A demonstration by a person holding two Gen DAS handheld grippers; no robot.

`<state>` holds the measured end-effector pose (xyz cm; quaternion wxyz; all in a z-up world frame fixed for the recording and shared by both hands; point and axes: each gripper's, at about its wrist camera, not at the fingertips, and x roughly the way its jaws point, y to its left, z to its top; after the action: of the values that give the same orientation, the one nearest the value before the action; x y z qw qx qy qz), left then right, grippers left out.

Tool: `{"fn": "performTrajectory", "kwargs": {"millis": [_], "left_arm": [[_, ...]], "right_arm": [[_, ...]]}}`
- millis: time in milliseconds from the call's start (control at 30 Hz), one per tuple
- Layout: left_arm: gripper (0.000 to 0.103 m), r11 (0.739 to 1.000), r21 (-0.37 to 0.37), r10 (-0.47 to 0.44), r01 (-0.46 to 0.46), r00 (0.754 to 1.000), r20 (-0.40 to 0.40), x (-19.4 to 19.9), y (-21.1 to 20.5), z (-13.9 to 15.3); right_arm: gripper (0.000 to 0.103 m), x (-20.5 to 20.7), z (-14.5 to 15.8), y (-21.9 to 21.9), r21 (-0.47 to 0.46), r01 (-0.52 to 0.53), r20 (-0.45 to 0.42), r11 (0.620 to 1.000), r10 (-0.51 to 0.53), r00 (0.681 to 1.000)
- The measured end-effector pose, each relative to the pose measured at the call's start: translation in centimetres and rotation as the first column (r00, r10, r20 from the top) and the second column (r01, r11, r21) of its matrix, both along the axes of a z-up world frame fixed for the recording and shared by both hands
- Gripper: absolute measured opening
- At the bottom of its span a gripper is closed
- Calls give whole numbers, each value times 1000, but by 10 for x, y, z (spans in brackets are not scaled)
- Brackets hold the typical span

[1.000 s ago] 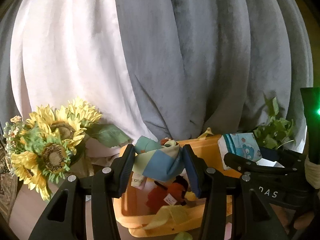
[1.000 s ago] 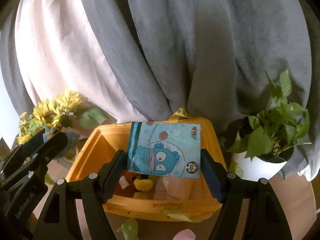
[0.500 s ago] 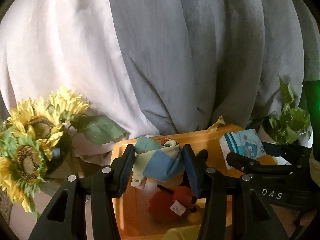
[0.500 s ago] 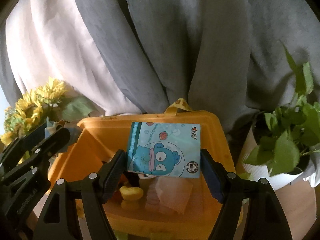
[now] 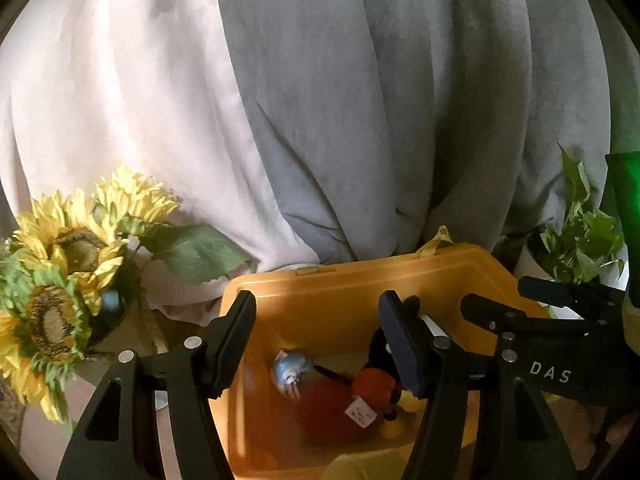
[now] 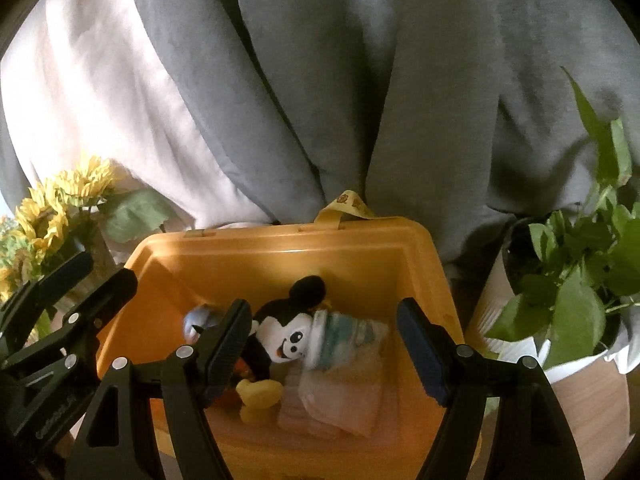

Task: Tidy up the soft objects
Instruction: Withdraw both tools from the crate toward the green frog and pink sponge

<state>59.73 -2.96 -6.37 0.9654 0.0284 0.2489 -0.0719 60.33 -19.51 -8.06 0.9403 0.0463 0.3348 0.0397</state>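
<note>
Left claw: the left gripper [image 5: 320, 336] hangs over the bin with its jaws spread apart and nothing between them; hard black plastic arms, dark blue ribbed pads.
Right claw: the right gripper [image 6: 324, 344] is likewise spread wide and empty above the bin, just right of the left one.
Bin: the orange bin [image 6: 360, 248] is smooth, glossy plastic, rectangular with rounded corners and a yellow ribbon tab [image 6: 352, 204] at its far rim; it lies directly below and ahead of both claws.
Contents: a mouse plush [image 6: 286, 332] with fuzzy black ears and white face sits between the right claw's fingers in view; a teal-striped tissue pack [image 6: 340, 340], blurred, lies against its right side atop a pale folded cloth [image 6: 340, 404].
More contents: under the left claw, a small blue-and-white cloth bundle [image 5: 290, 368], blurred, rests beside the plush's red body [image 5: 332, 412] with its white tag.
Backdrop: soft draped curtains [image 5: 340, 100], grey and off-white, fall in folds behind the bin.
Sides: papery sunflowers [image 5: 68, 240] stand left of the left claw; a leafy potted plant [image 6: 576, 280] in a white ribbed pot stands right of the right claw.
Hidden: the bin's near wall is cut off by the claws' arms; a yellow-green object at the bottom edge of the left view is too blurred to identify.
</note>
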Motion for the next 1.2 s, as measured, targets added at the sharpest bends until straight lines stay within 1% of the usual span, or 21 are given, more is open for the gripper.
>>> {"fn": "performTrajectory", "kwargs": {"millis": [100, 133, 167, 700, 800, 1033, 1200], "left_arm": [[65, 1000, 3, 10, -10, 1000, 10, -9, 0, 6], [67, 1000, 4, 13, -13, 1000, 14, -12, 0, 7], [67, 1000, 5, 17, -17, 1000, 18, -16, 0, 9], [67, 1000, 18, 14, -16, 995, 97, -72, 1, 36], [70, 1000, 13, 17, -18, 995, 103, -82, 1, 38], [70, 1000, 10, 15, -16, 994, 110, -101, -1, 39], [70, 1000, 22, 14, -16, 993, 115, -114, -2, 36]], "right_arm": [[76, -7, 3, -1, 6, 7, 11, 1000, -7, 1000], [76, -10, 5, -2, 11, 8, 35, 1000, -9, 999], [76, -13, 6, -3, 15, 9, 39, 1000, -10, 999], [76, -66, 30, -4, 20, 13, 106, 1000, -16, 994], [76, -79, 32, -6, 33, 19, 116, 999, -23, 993], [76, -100, 32, -9, 46, 33, 127, 998, -39, 991], [76, -115, 29, -11, 49, 42, 134, 998, -48, 990]]}}
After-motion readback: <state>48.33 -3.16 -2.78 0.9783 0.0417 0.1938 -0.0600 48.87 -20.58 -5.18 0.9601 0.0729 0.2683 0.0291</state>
